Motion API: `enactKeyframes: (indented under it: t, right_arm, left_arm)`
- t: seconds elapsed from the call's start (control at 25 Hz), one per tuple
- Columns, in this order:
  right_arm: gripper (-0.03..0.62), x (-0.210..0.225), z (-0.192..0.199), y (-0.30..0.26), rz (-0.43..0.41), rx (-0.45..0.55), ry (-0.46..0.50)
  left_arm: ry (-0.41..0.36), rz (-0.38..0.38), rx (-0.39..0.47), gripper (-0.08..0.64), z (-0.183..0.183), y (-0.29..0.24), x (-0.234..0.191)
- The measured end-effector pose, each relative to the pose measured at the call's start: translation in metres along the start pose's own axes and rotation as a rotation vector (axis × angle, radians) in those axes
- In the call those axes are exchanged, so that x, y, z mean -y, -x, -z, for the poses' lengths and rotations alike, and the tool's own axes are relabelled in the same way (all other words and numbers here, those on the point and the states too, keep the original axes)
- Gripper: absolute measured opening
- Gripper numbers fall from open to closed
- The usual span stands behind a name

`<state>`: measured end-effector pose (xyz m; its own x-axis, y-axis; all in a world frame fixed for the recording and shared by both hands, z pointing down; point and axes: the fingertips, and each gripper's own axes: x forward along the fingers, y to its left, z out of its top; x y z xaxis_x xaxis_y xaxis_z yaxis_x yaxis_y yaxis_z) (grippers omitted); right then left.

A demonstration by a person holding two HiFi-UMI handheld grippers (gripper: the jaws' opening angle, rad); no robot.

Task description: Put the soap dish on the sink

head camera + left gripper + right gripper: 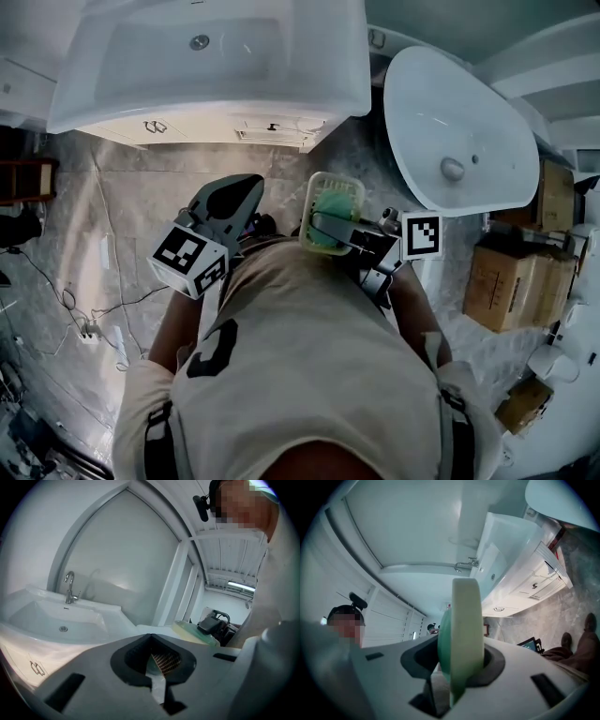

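Observation:
The soap dish (331,214) is a pale yellow-green tray with a green insert. My right gripper (323,227) is shut on it and holds it in front of the person's chest, below the white rectangular sink (206,56). In the right gripper view the soap dish (464,620) stands on edge between the jaws of the right gripper (457,663), with the sink (506,573) beyond. My left gripper (230,202) hangs beside the dish at its left, jaws together and empty. The left gripper view shows the left gripper (157,660), the sink (56,616) with its tap (70,587), and the soap dish (194,632) at the right.
An oval white basin (459,131) stands right of the sink. Cardboard boxes (511,281) are stacked at the far right. Cables (84,309) lie on the marble floor at the left, near a dark shelf (23,178). The person's torso fills the lower head view.

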<state>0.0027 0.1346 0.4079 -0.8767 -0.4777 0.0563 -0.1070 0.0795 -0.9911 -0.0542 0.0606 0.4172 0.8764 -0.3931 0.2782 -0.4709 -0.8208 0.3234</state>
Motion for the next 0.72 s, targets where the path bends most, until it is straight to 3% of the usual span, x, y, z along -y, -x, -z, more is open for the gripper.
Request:
enactKeyframes:
  t: [0.36,0.72]
  right_arm:
    - [0.137,0.003,-0.041,0.042,-0.059,0.026,0.030]
    - [0.132,0.014,-0.067,0.077,-0.103,0.013,0.018]
  left_arm:
    - [-0.091,-0.070,-0.046,0.020,-0.024,-0.039,-0.004]
    - [-0.071,-0.043,-0.094,0.020,-0.002,-0.096,0.048]
